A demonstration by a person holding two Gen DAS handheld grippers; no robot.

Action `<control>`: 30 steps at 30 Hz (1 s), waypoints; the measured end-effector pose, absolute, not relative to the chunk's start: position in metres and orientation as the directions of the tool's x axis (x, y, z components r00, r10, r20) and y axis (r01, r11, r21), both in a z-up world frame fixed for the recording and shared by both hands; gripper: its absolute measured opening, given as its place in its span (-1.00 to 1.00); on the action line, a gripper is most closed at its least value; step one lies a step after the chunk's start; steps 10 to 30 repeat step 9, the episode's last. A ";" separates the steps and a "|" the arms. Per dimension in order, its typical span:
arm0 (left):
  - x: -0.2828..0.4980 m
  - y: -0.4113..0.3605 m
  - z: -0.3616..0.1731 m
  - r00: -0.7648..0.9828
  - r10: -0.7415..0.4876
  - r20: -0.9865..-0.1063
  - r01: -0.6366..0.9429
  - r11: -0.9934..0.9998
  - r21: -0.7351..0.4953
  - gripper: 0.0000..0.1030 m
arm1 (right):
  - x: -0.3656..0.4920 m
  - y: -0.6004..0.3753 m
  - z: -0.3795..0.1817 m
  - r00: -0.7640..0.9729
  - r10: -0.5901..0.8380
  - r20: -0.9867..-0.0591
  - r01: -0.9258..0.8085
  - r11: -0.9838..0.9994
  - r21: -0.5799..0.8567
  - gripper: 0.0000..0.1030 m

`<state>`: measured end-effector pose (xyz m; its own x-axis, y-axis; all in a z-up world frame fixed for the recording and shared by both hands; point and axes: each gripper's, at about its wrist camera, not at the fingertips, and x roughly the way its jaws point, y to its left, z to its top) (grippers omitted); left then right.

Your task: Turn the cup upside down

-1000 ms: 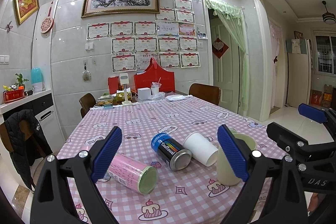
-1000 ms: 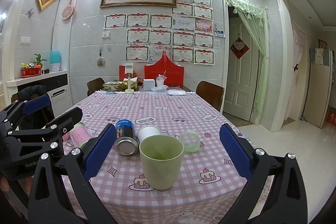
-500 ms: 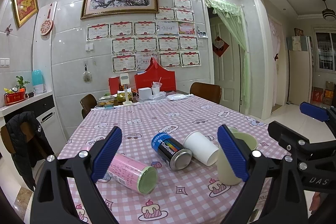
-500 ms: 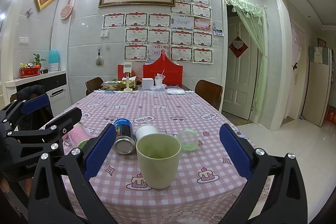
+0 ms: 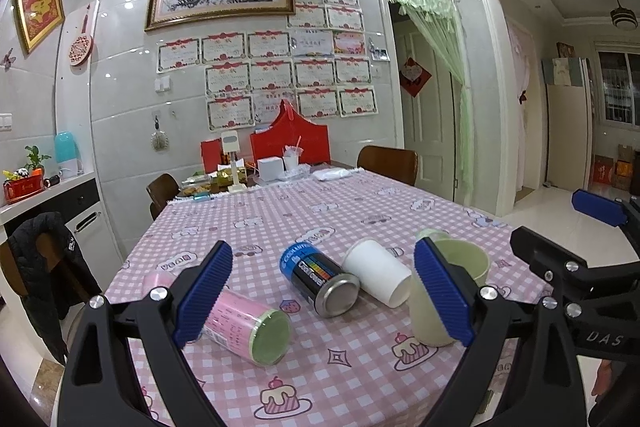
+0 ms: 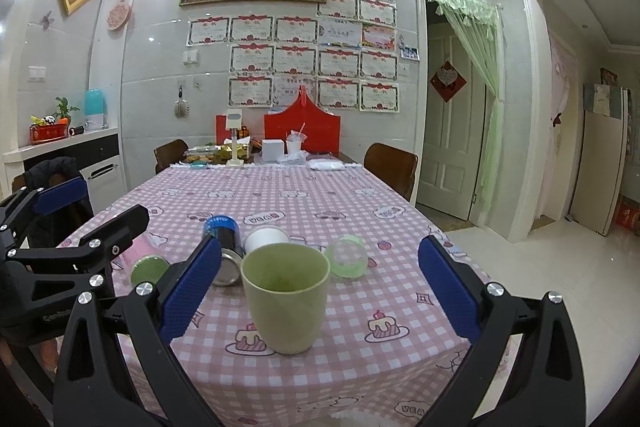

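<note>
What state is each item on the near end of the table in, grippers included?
Green cup: upright, mouth up, not gripped.
White paper cup: on its side.
Blue can: on its side.
Pink canister: on its side.
Clear green-rimmed container: on its side.
Left gripper: open.
Right gripper: open.
</note>
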<state>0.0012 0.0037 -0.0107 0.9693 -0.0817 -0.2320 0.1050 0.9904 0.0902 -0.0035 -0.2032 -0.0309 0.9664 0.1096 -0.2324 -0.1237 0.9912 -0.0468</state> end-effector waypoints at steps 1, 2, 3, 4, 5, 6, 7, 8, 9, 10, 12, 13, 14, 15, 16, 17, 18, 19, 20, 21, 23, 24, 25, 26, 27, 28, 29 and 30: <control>0.002 0.000 -0.013 0.968 -0.080 -0.237 0.105 0.990 0.096 0.76 | -0.002 -0.205 -0.033 0.965 0.105 -0.238 -0.120 0.992 -0.046 0.85; 0.004 -0.001 -0.015 0.967 -0.079 -0.242 0.106 0.989 0.101 0.76 | 0.000 -0.205 -0.034 0.964 0.102 -0.244 -0.117 0.992 -0.045 0.85; 0.006 -0.002 -0.017 0.965 -0.078 -0.250 0.107 0.989 0.104 0.76 | 0.001 -0.207 -0.036 0.963 0.099 -0.250 -0.113 0.993 -0.043 0.85; 0.008 -0.004 -0.019 0.963 -0.076 -0.258 0.107 0.988 0.108 0.76 | 0.003 -0.209 -0.038 0.962 0.094 -0.255 -0.108 0.993 -0.040 0.85; 0.011 -0.007 -0.022 0.962 -0.067 -0.265 0.101 0.988 0.118 0.76 | 0.004 -0.210 -0.039 0.962 0.090 -0.259 -0.103 0.994 -0.038 0.85; 0.013 -0.010 -0.024 0.962 -0.058 -0.268 0.095 0.987 0.127 0.76 | 0.005 -0.212 -0.041 0.961 0.086 -0.265 -0.099 0.995 -0.035 0.85; 0.015 -0.012 -0.027 0.961 -0.045 -0.274 0.086 0.987 0.138 0.76 | 0.007 -0.214 -0.042 0.960 0.081 -0.268 -0.093 0.995 -0.031 0.85; 0.017 -0.016 -0.029 0.959 -0.038 -0.280 0.082 0.986 0.144 0.76 | 0.009 -0.217 -0.044 0.959 0.076 -0.273 -0.088 0.996 -0.030 0.85; 0.021 -0.018 -0.032 0.955 -0.029 -0.294 0.076 0.986 0.151 0.76 | 0.011 -0.219 -0.046 0.958 0.070 -0.280 -0.081 0.996 -0.029 0.85; 0.021 -0.018 -0.032 0.955 -0.029 -0.294 0.076 0.986 0.151 0.76 | 0.011 -0.219 -0.046 0.958 0.070 -0.280 -0.081 0.996 -0.029 0.85; 0.021 -0.018 -0.032 0.955 -0.029 -0.294 0.076 0.986 0.151 0.76 | 0.011 -0.219 -0.046 0.958 0.070 -0.280 -0.081 0.996 -0.029 0.85; 0.021 -0.018 -0.032 0.955 -0.029 -0.294 0.076 0.986 0.151 0.76 | 0.011 -0.219 -0.046 0.958 0.070 -0.280 -0.081 0.996 -0.029 0.85; 0.021 -0.018 -0.032 0.955 -0.029 -0.294 0.076 0.986 0.151 0.76 | 0.011 -0.219 -0.046 0.958 0.070 -0.280 -0.081 0.996 -0.029 0.85; 0.021 -0.018 -0.032 0.955 -0.029 -0.294 0.076 0.986 0.151 0.76 | 0.011 -0.219 -0.046 0.958 0.070 -0.280 -0.081 0.996 -0.029 0.85; 0.021 -0.018 -0.032 0.955 -0.029 -0.294 0.076 0.986 0.151 0.76 | 0.011 -0.219 -0.046 0.958 0.070 -0.280 -0.081 0.996 -0.029 0.85; 0.021 -0.018 -0.032 0.955 -0.029 -0.294 0.076 0.986 0.151 0.76 | 0.011 -0.219 -0.046 0.958 0.070 -0.280 -0.081 0.996 -0.029 0.85; 0.021 -0.018 -0.032 0.955 -0.029 -0.294 0.076 0.986 0.151 0.76 | 0.011 -0.219 -0.046 0.958 0.070 -0.280 -0.081 0.996 -0.029 0.85; 0.021 -0.018 -0.032 0.955 -0.029 -0.294 0.076 0.986 0.151 0.76 | 0.011 -0.219 -0.046 0.958 0.070 -0.280 -0.081 0.996 -0.029 0.85; 0.021 -0.018 -0.032 0.955 -0.029 -0.294 0.076 0.986 0.151 0.76 | 0.011 -0.219 -0.046 0.958 0.070 -0.280 -0.081 0.996 -0.029 0.85; 0.021 -0.018 -0.032 0.955 -0.029 -0.294 0.076 0.986 0.151 0.76 | 0.011 -0.219 -0.046 0.958 0.070 -0.280 -0.081 0.996 -0.029 0.85; 0.021 -0.018 -0.032 0.955 -0.029 -0.294 0.076 0.986 0.151 0.76 | 0.011 -0.219 -0.046 0.958 0.070 -0.280 -0.081 0.996 -0.029 0.85; 0.021 -0.018 -0.032 0.955 -0.029 -0.294 0.076 0.986 0.151 0.76 | 0.011 -0.219 -0.046 0.958 0.070 -0.280 -0.081 0.996 -0.029 0.85; 0.021 -0.018 -0.032 0.955 -0.029 -0.294 0.076 0.986 0.151 0.76 | 0.011 -0.219 -0.046 0.958 0.070 -0.280 -0.081 0.996 -0.029 0.85; 0.021 -0.018 -0.032 0.955 -0.029 -0.294 0.076 0.986 0.151 0.76 | 0.011 -0.219 -0.046 0.958 0.070 -0.280 -0.081 0.996 -0.029 0.85; 0.021 -0.018 -0.032 0.955 -0.029 -0.294 0.076 0.986 0.151 0.76 | 0.011 -0.219 -0.046 0.958 0.070 -0.280 -0.081 0.996 -0.029 0.85; 0.021 -0.018 -0.032 0.955 -0.029 -0.294 0.076 0.986 0.151 0.76 | 0.011 -0.219 -0.046 0.958 0.070 -0.280 -0.081 0.996 -0.029 0.85; 0.021 -0.018 -0.032 0.955 -0.029 -0.294 0.076 0.986 0.151 0.76 | 0.011 -0.219 -0.046 0.958 0.070 -0.280 -0.081 0.996 -0.029 0.85; 0.021 -0.018 -0.032 0.955 -0.029 -0.294 0.076 0.986 0.151 0.76 | 0.011 -0.219 -0.046 0.958 0.070 -0.280 -0.081 0.996 -0.029 0.85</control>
